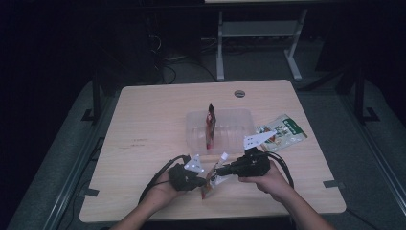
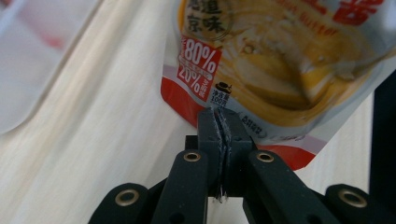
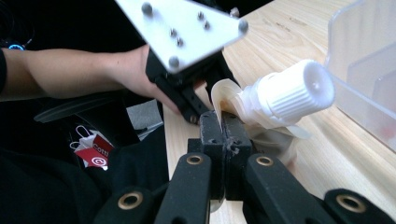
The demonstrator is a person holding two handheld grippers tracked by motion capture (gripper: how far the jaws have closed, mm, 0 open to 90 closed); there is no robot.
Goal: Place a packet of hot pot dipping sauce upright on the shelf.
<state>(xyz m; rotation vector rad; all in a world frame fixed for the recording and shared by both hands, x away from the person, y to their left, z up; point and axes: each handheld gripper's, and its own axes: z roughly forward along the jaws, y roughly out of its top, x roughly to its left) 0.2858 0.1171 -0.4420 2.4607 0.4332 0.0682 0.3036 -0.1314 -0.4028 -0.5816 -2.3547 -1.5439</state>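
Over the pale wooden desk, the left gripper has its jaws clamped on the bottom edge of a red-and-white spouted food pouch printed "80%" and "20%" beside Chinese characters. The right gripper pinches the pouch beside its white ribbed screw cap. A clear plastic bin stands behind.
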